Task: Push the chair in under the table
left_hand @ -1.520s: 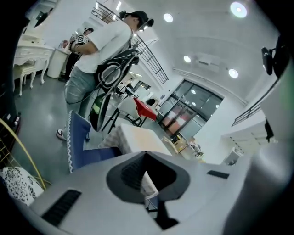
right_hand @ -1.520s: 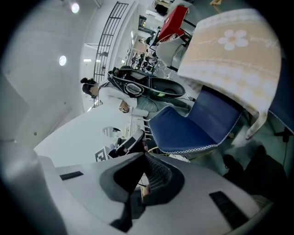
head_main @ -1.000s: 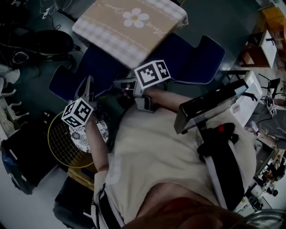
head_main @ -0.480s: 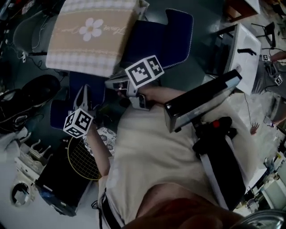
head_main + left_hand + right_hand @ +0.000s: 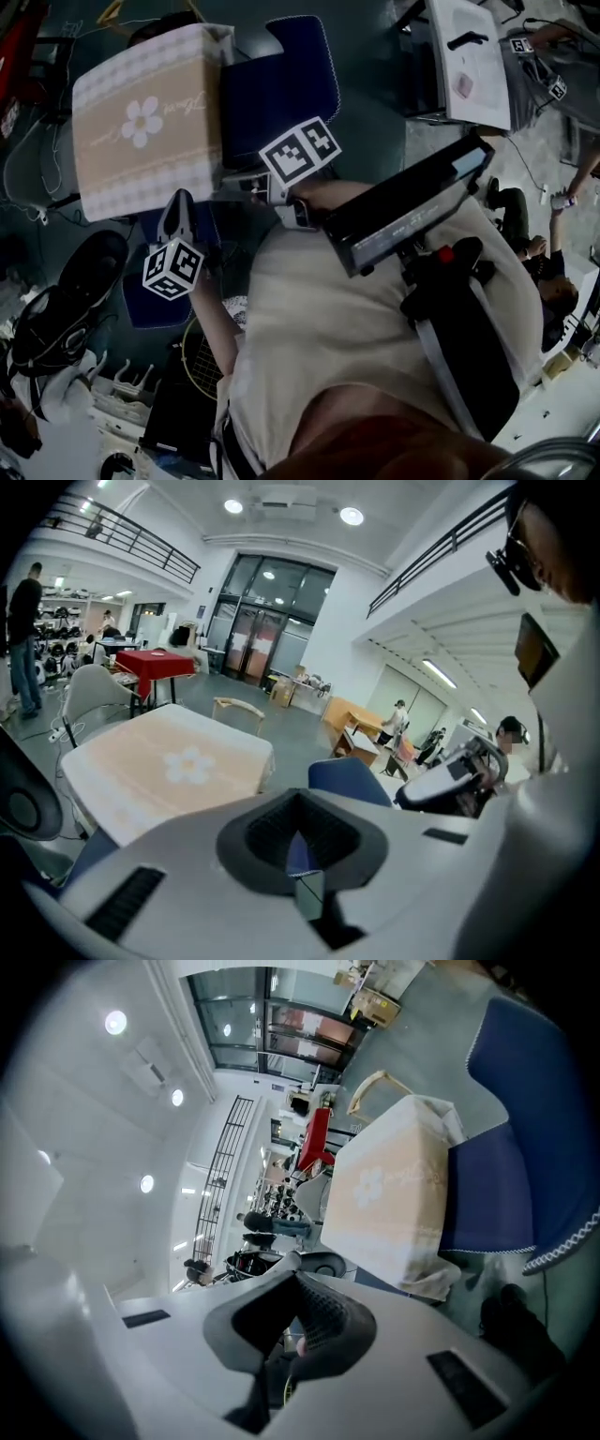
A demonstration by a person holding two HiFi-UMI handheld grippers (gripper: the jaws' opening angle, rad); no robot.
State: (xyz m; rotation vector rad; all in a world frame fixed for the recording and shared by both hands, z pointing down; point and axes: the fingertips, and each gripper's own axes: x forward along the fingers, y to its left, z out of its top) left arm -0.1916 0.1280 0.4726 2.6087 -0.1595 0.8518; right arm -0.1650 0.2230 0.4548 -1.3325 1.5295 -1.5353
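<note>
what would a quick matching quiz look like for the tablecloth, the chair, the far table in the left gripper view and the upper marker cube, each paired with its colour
Things:
1. tablecloth
2. chair
3. far table
4. upper marker cube

Colours:
a. red
b. black and white
c. beige with a white flower
d. dark blue

Pairs: 1-c; 2-d; 3-a; 4-b
</note>
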